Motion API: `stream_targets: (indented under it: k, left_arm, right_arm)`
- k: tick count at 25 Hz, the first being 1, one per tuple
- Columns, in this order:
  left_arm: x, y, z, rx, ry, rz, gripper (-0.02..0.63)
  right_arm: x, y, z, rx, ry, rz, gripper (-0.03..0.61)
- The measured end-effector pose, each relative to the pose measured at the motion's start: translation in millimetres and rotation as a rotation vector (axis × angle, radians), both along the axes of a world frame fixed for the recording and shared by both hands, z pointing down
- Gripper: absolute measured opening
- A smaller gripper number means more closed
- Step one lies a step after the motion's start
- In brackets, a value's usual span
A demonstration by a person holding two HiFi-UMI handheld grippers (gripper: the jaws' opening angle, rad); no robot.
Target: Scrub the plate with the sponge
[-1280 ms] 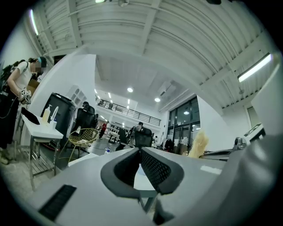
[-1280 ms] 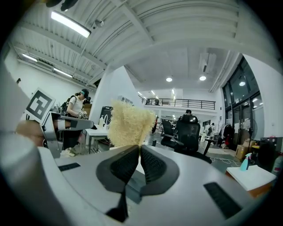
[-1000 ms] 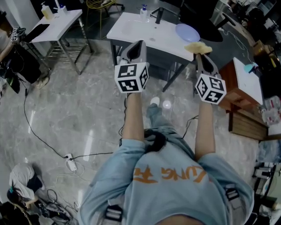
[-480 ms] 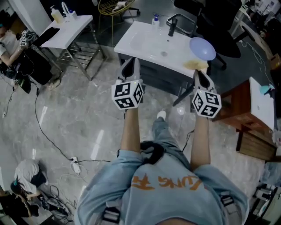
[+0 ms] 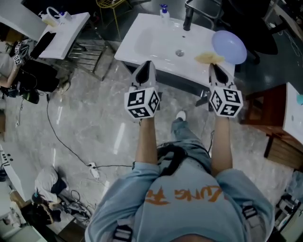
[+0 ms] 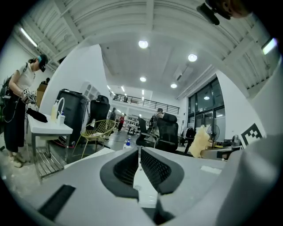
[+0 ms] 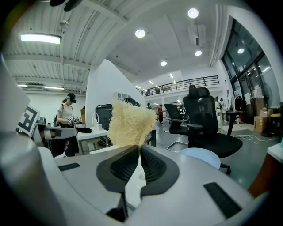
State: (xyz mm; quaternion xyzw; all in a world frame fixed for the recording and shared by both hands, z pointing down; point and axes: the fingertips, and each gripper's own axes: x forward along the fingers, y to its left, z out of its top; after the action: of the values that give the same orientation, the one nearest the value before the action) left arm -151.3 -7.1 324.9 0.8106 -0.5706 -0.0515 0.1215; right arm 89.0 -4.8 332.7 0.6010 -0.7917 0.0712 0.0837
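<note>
A pale blue plate (image 5: 229, 46) lies on the right end of the white sink counter (image 5: 142, 35); in the right gripper view the plate (image 7: 200, 156) shows just right of the jaws. My right gripper (image 5: 214, 67) is shut on a yellow fibrous sponge (image 5: 208, 57), which sticks up past its tips (image 7: 128, 123) and hovers at the counter's front edge, just left of the plate. My left gripper (image 5: 147, 65) is shut with nothing in it (image 6: 139, 152), at the counter's front edge, left of the drain (image 5: 180, 53). The left gripper view catches the sponge (image 6: 200, 140) off to the right.
A black faucet (image 5: 188, 19) and a blue-capped bottle (image 5: 164, 9) stand at the sink's back. A second white table (image 5: 61, 33) is at upper left, a wooden cabinet (image 5: 279, 127) at right. Cables and a power strip (image 5: 93, 169) lie on the marble floor.
Both grippers have advanced toward the sink and now reach its front edge. The sponge, still gripped, has come up beside the plate.
</note>
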Motion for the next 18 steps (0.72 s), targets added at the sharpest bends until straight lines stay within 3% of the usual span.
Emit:
stream_targets:
  k: [8,18]
  left_arm:
    - [68.7,-117.6,35.2,-0.091,-0.057,0.046,0.005]
    - [78.7,-154.3,46.8,-0.127,-0.097,0.06,0.005]
  right_arm:
    - [48.1,-131.6,37.5,-0.074,-0.038,-0.005,0.015]
    - [42.1,-183.2,56.9,-0.087,-0.055,-0.03,0.015]
